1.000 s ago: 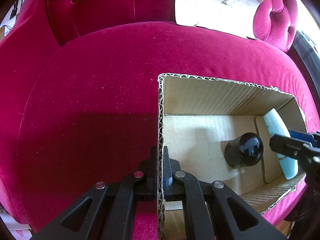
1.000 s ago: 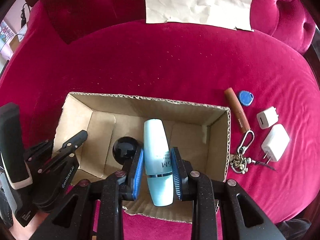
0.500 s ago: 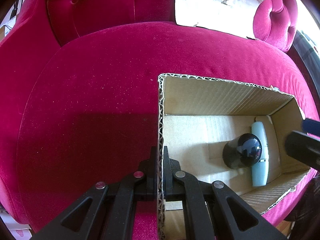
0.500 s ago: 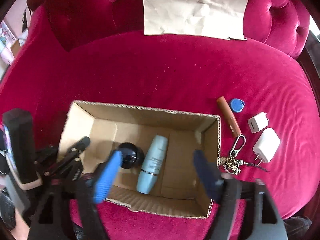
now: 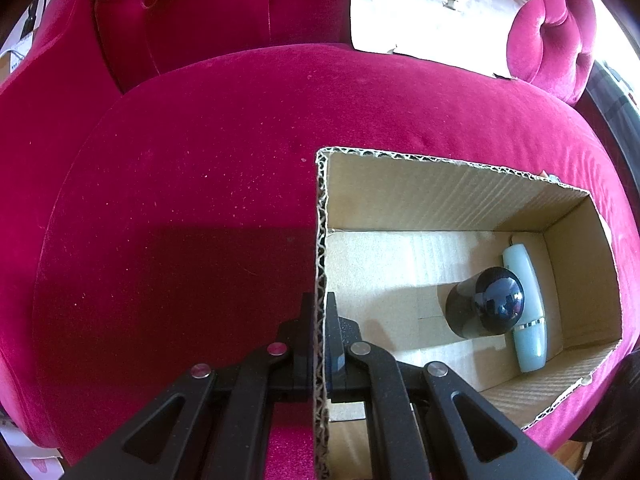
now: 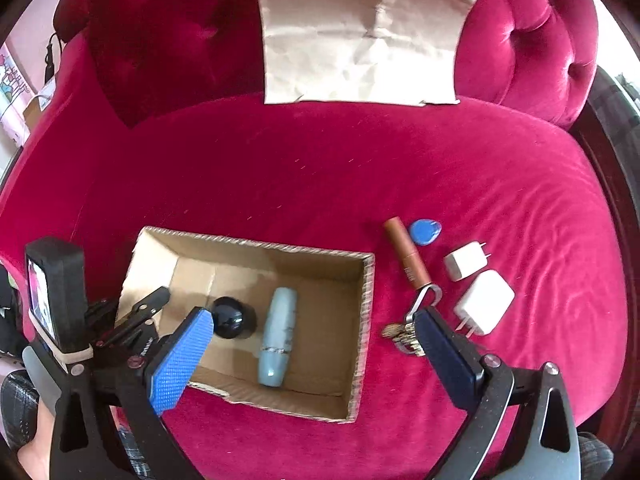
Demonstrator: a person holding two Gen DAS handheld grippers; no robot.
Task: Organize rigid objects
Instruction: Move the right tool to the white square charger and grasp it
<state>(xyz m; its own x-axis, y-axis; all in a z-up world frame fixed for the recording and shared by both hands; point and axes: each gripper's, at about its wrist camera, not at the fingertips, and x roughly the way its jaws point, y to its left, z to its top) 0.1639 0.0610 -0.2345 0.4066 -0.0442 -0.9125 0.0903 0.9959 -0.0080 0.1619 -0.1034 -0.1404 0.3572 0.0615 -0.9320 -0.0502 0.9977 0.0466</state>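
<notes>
**Bottle released in box; right jaws wide, left clamped on wall**

Pale blue bottle (image 6: 277,338) lies on its side on the floor of the cardboard box (image 6: 366,312), cap end toward the near wall, just beside a dark round-topped jar (image 6: 233,317) that stands upright. Box contents: two items.

Surface: the box sits on the seat of a crimson velvet sofa (image 6: 320,168) with a tufted back. One creased sheet of brown paper (image 6: 362,38) leans against the backrest. Bright daylight at the right edge; some clutter at the far left, too small to identify.

Outside the box, on the cushion to its right — one brown tube (image 6: 406,254), one blue fob (image 6: 425,232), two white plug adapters (small (image 6: 466,260), large (image 6: 484,302)), one bunch of keys on a carabiner (image 6: 408,334).

Right gripper (image 6: 312,344): pitched steeply down above the box, its jaws have just been opening and now stand spread wide, blue pad on one side of the bottle and the other finger out over the keys. Nothing is gripped; the bottle lies free below.

Left gripper (image 5: 319,344): also pitched down, fingers closed tight on the box's left wall — one finger outside, one inside, corrugated edge pinched between.
</notes>
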